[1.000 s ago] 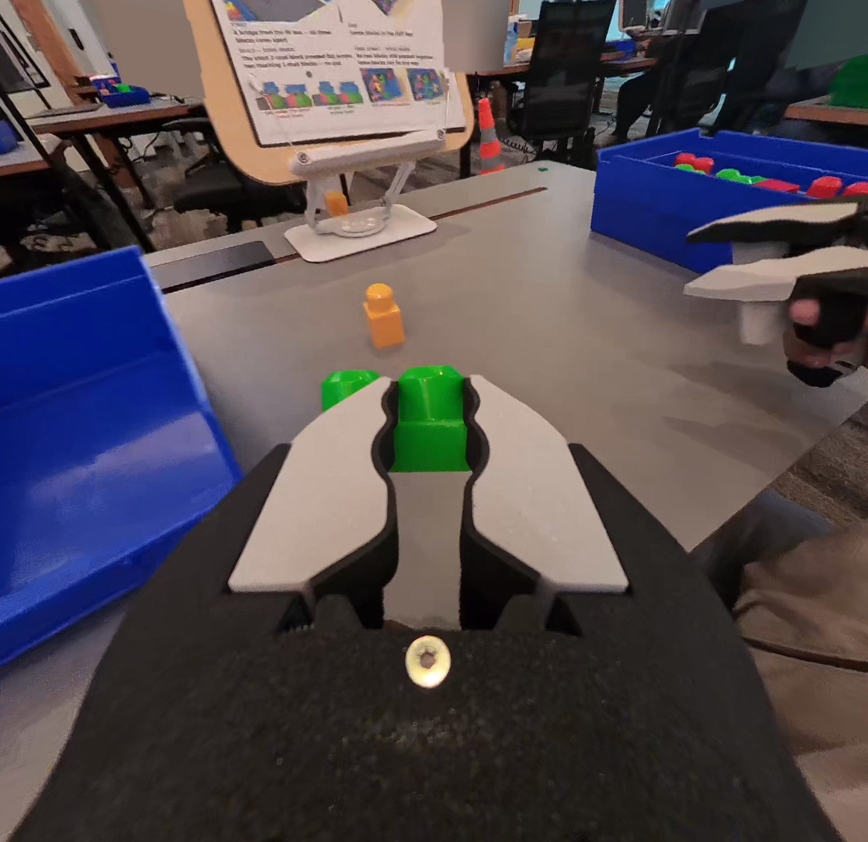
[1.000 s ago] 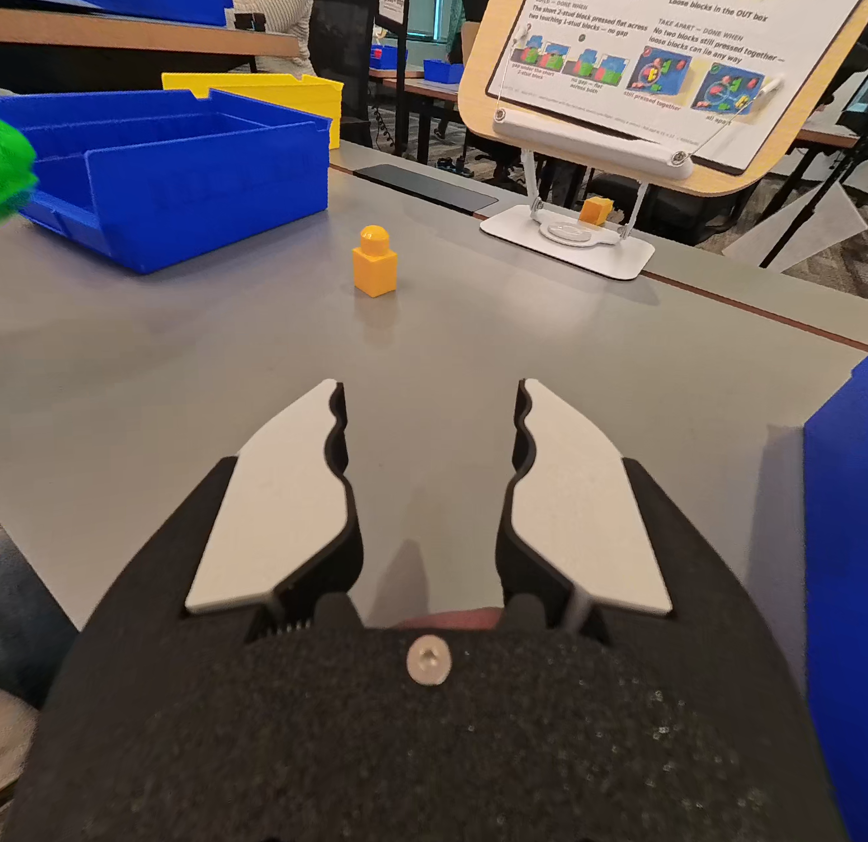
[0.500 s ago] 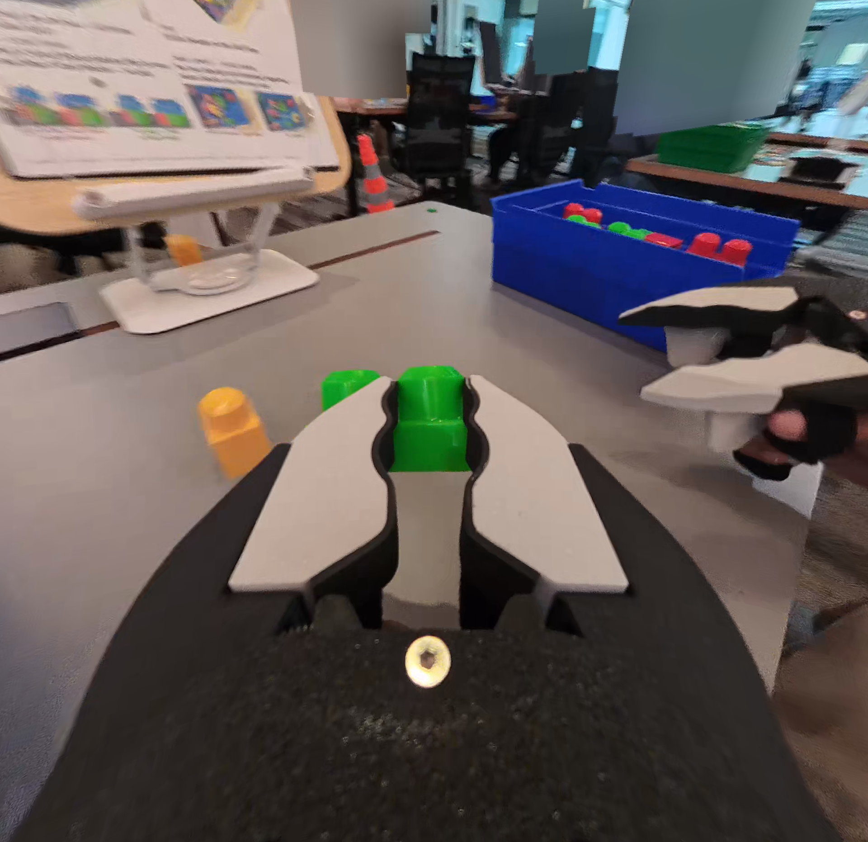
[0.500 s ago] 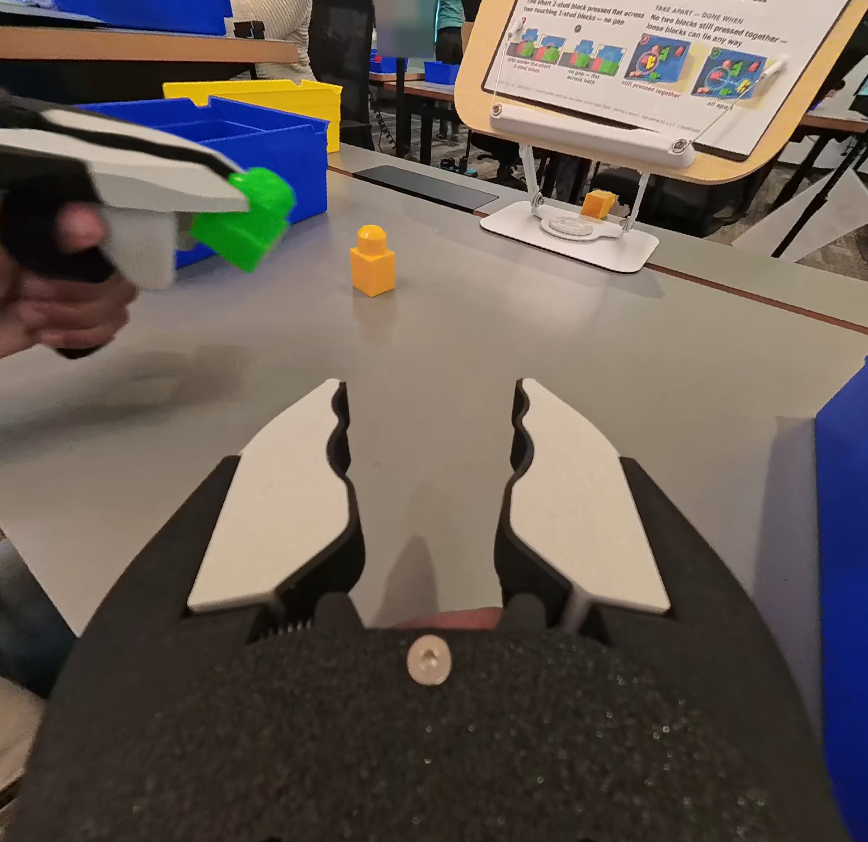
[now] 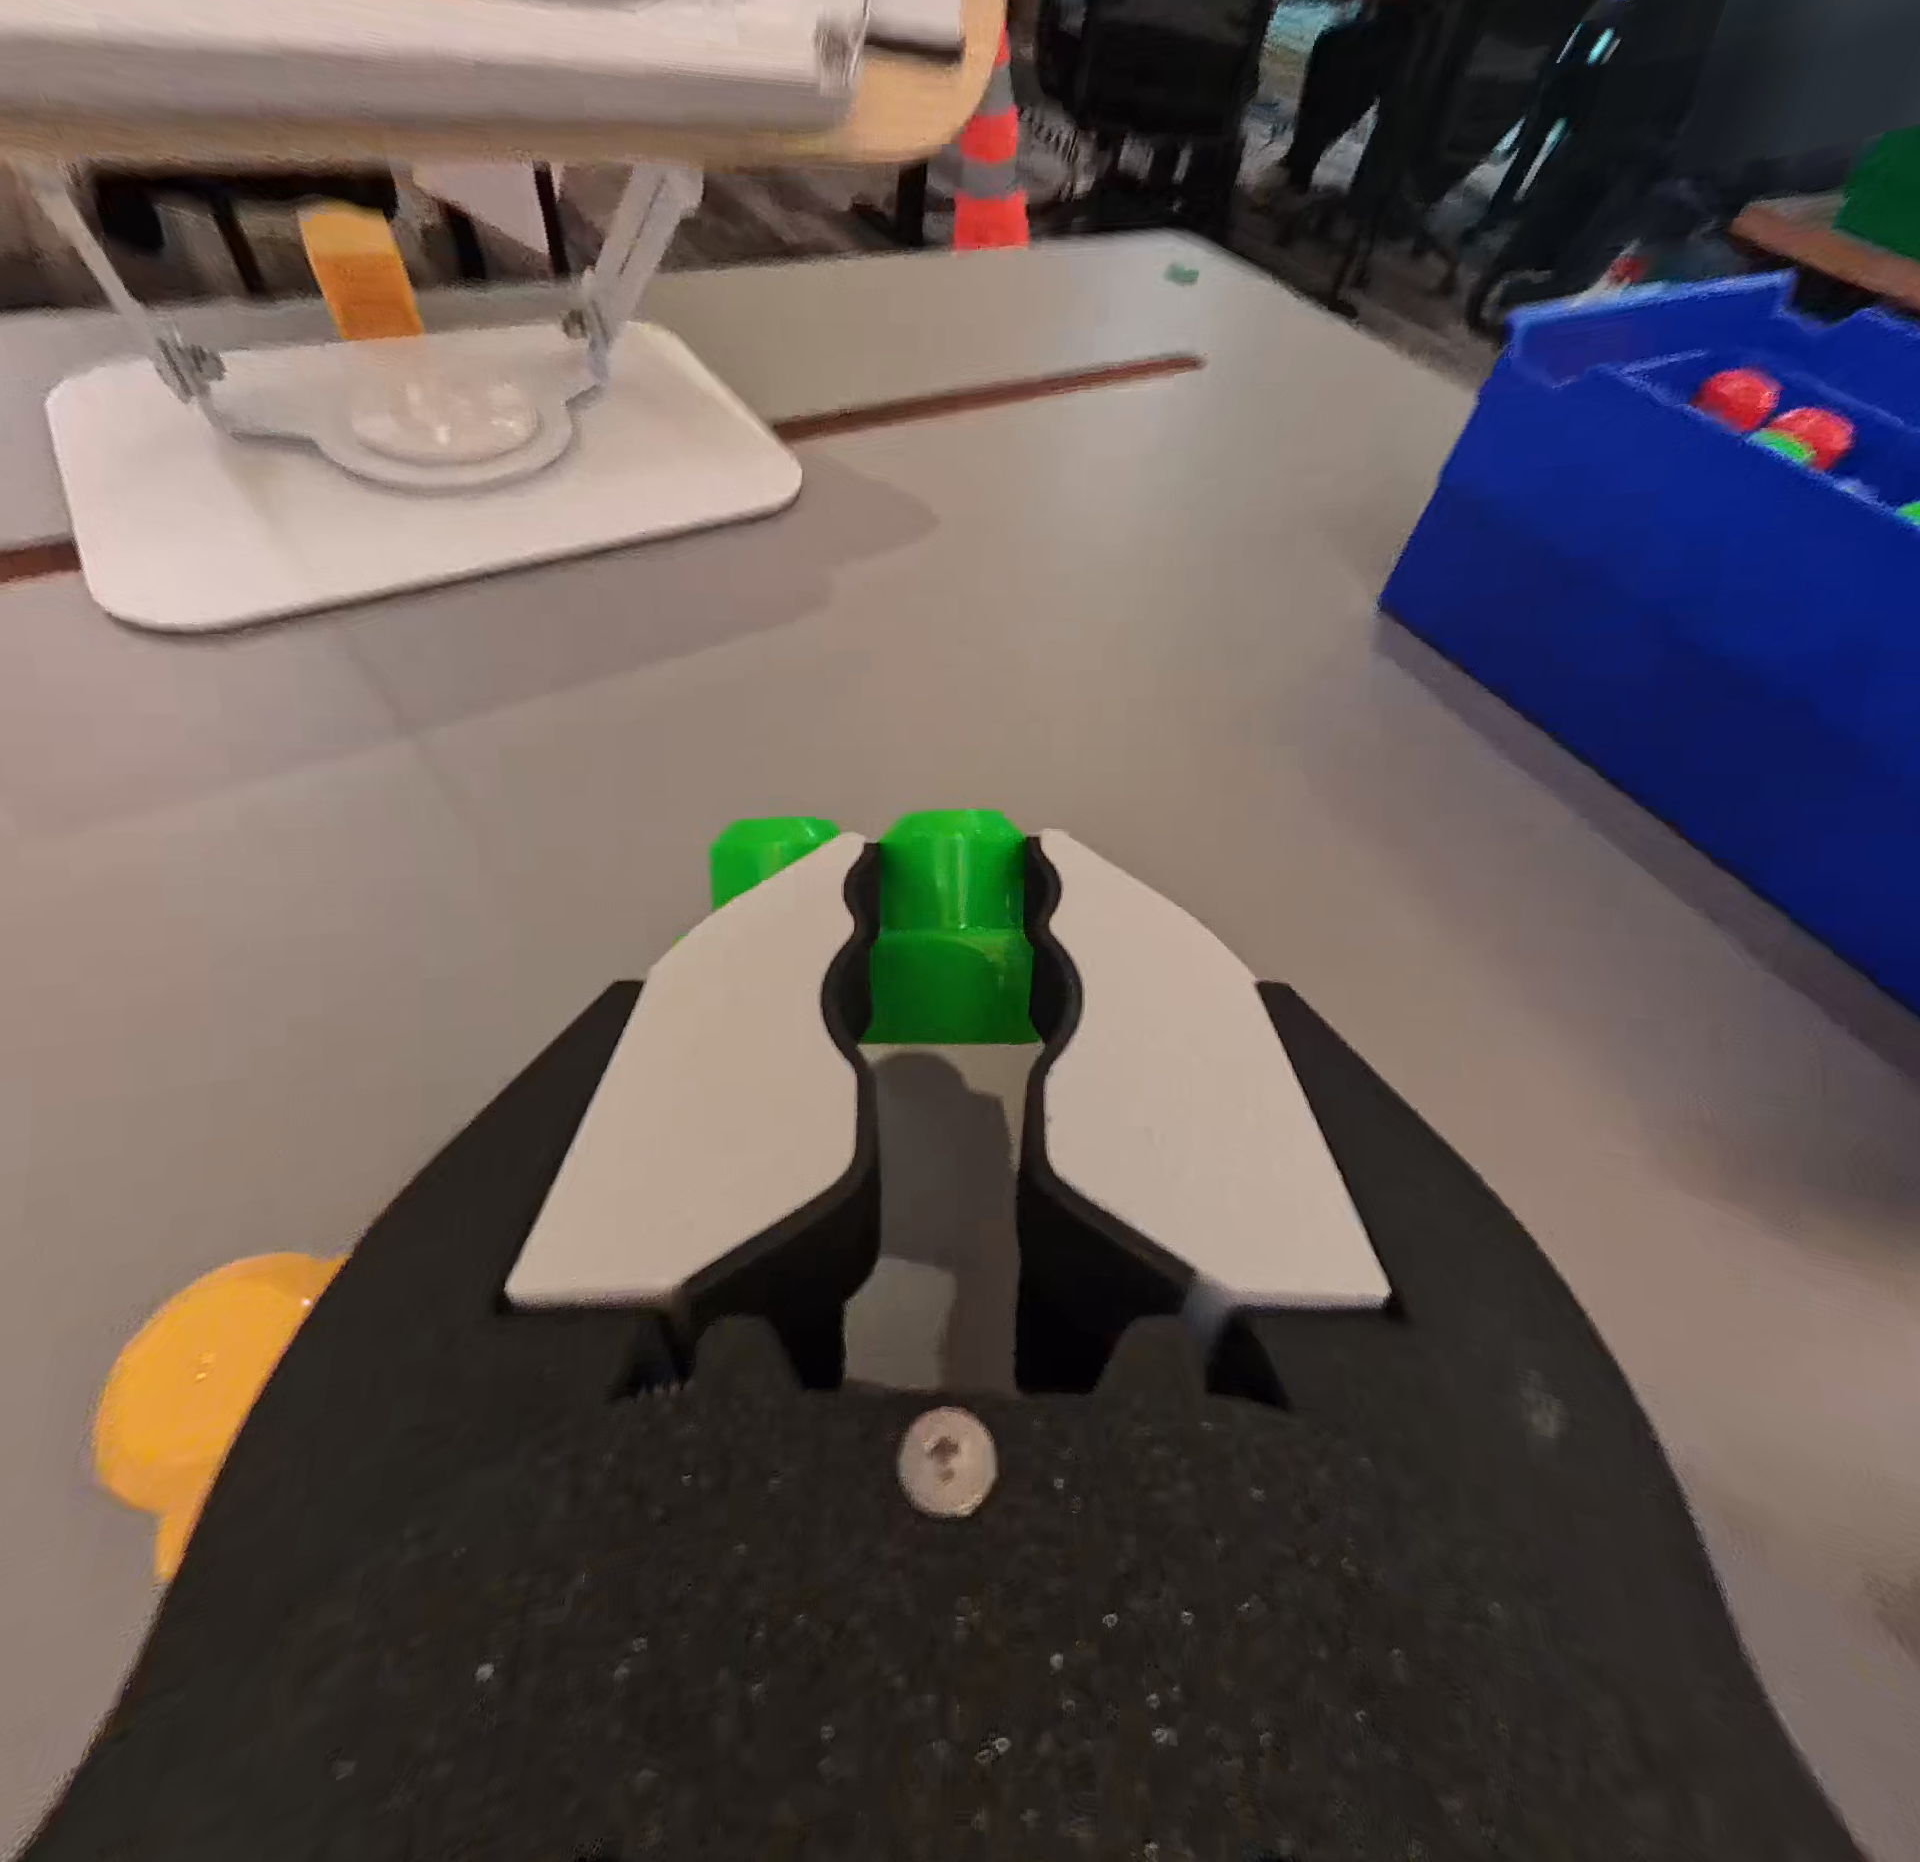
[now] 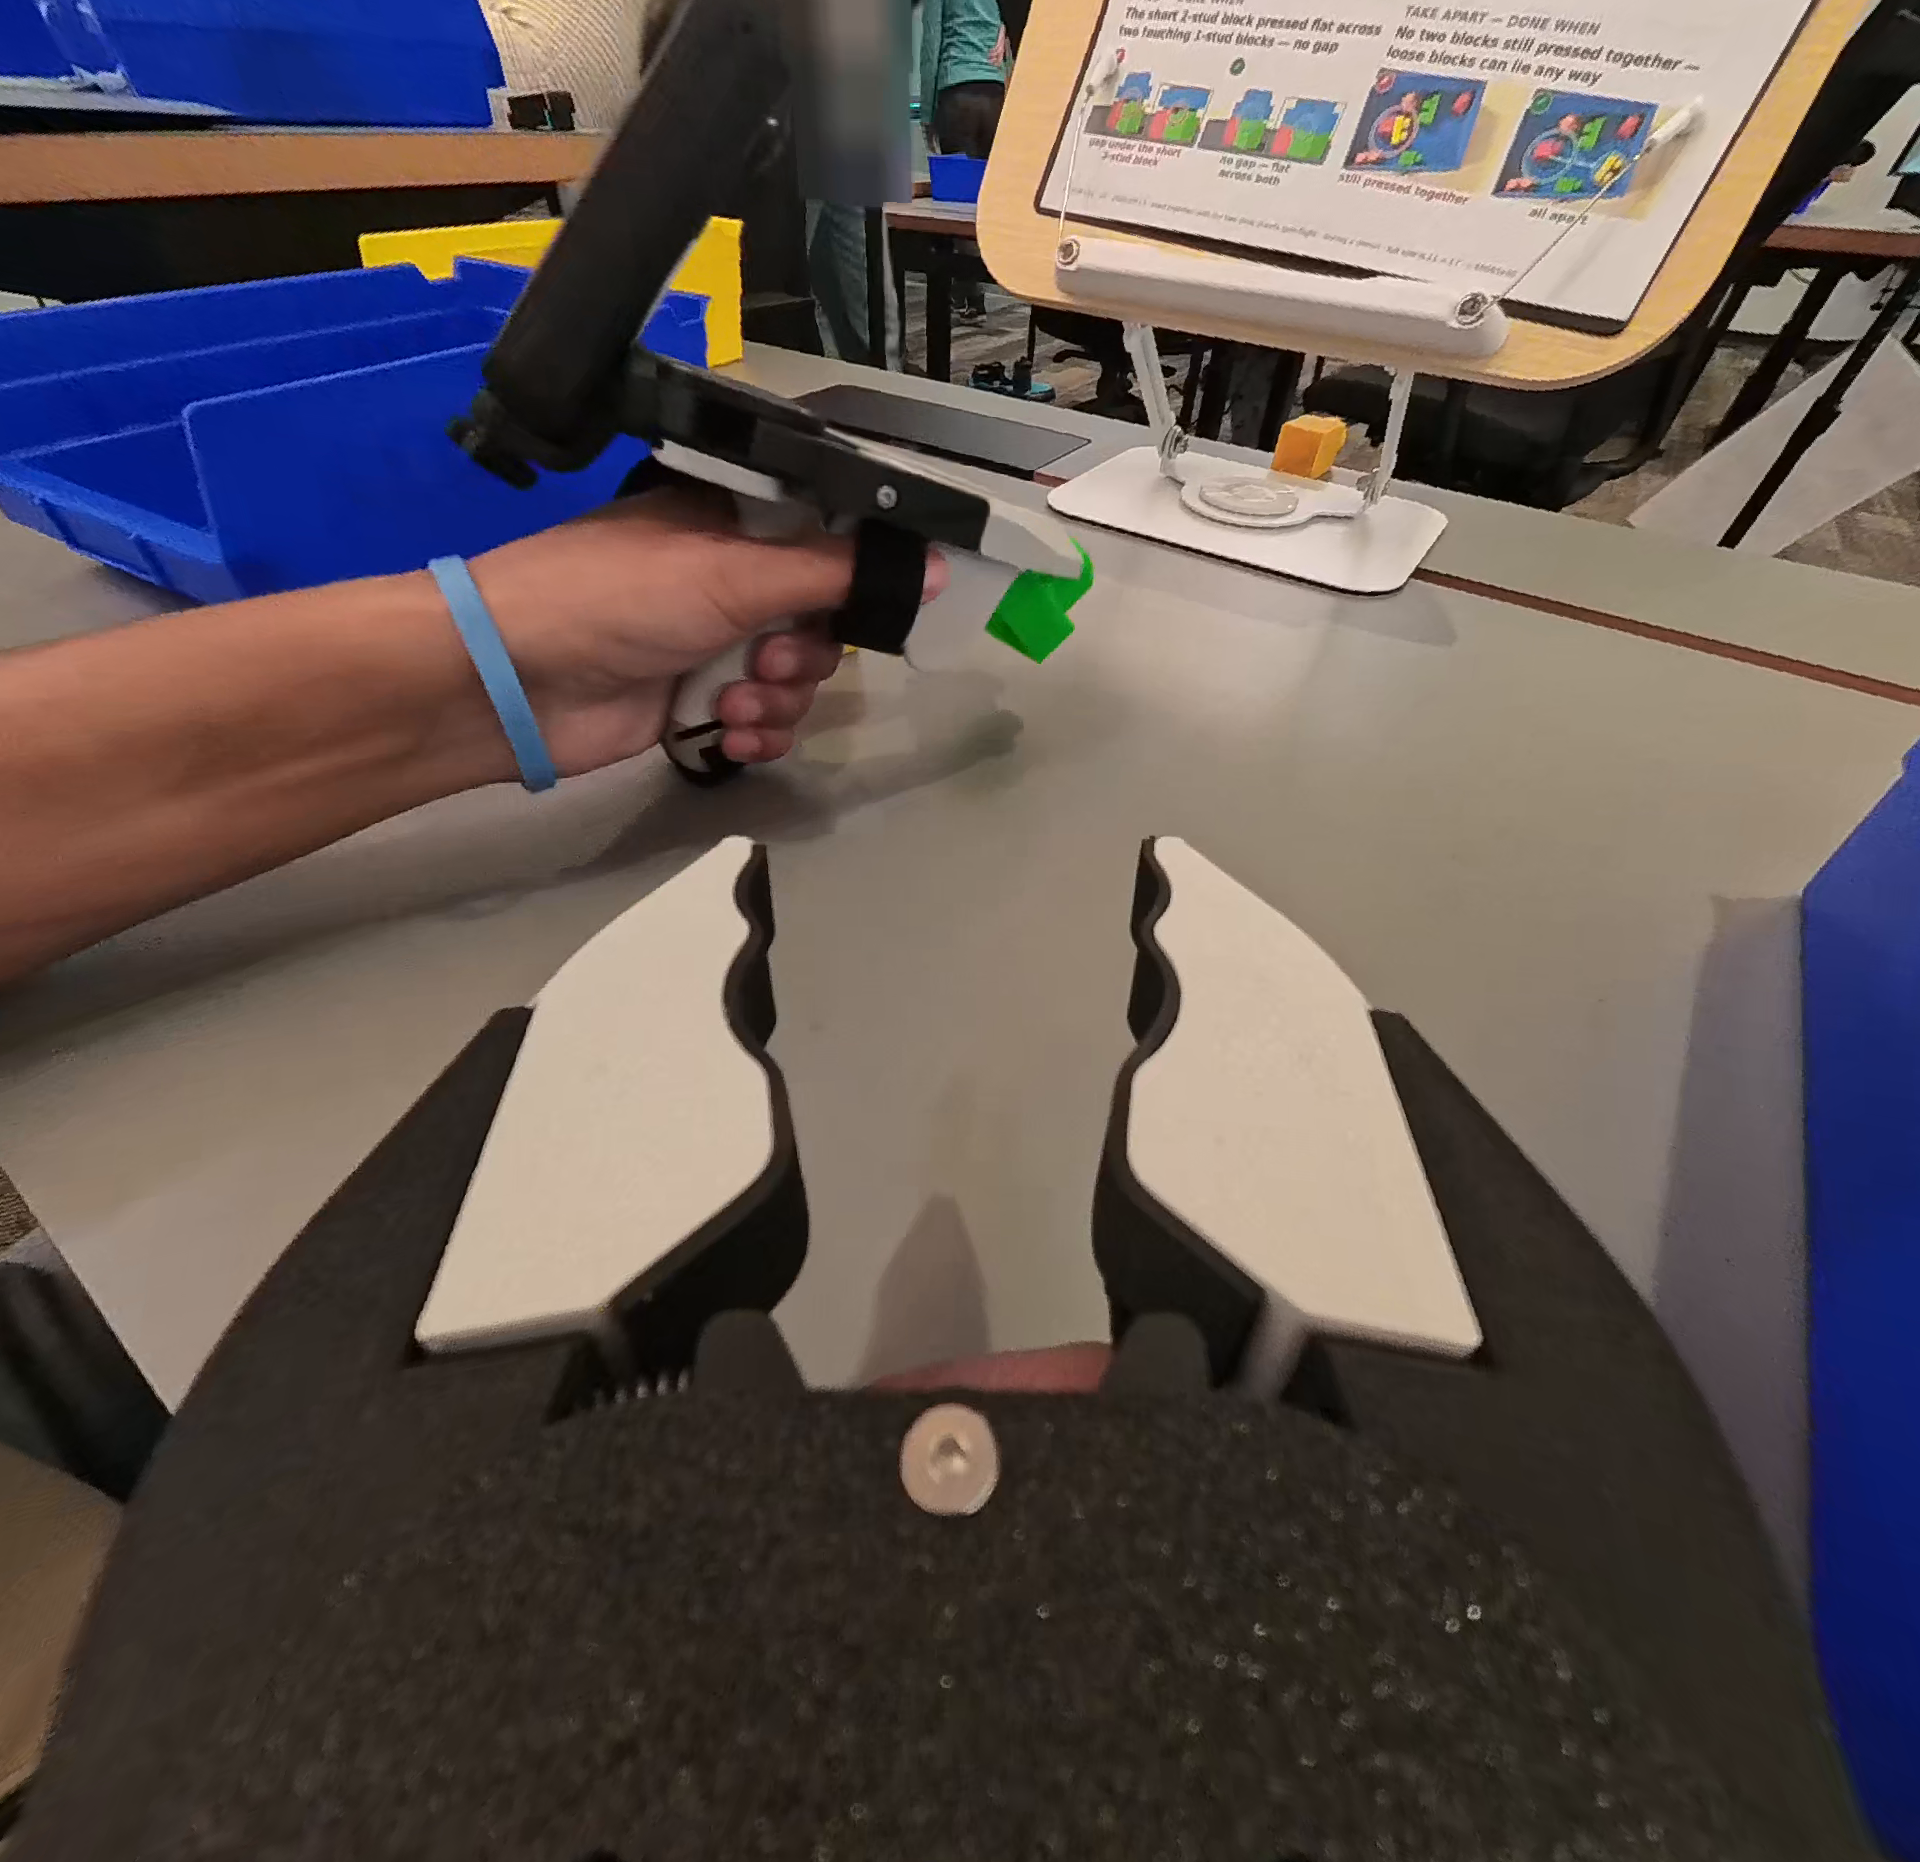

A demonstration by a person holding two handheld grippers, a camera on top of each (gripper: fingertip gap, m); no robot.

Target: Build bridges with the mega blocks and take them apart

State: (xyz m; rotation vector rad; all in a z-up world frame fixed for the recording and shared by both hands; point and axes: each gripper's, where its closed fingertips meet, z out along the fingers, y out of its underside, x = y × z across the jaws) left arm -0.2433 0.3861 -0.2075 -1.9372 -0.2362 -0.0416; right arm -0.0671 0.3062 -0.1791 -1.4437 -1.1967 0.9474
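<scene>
Grip, left: left claw (image 5: 951, 939) is clamped on a green two-stud block (image 5: 948, 945), one stud pinched in the notch between its fingers, the other stud poking out to the left; holding by a single stud probably leaves the block's underside free to press down onto something.
Height: in the right wrist view the green block hangs tilted above the counter (image 6: 1351, 773), touching nothing, so it looks to be in transit, not being seated.
Grip, right: right claw (image 6: 951, 929) stands wide apart with nothing between its fingers, low over bare counter; it appears to be kept ready to fetch or steady a piece.
Orange block: a one-stud orange block (image 5: 192, 1386) sits on the counter at the lower left of the left wrist view, partly hidden by the claw body; it is likely one pier of the bridge.
Supply: blue bin (image 5: 1683, 586) on the right holds red and green blocks, within easy reach of the free claw, which suits drawing a second pier from it.
Empty bin: another blue bin (image 6: 260, 430) stands on the far left, seemingly for finished pieces.
Reference: instruction board on a white stand (image 6: 1247, 524) faces the worker from the back of the counter.
Stage: build looks early, as no two blocks are joined in sight.
</scene>
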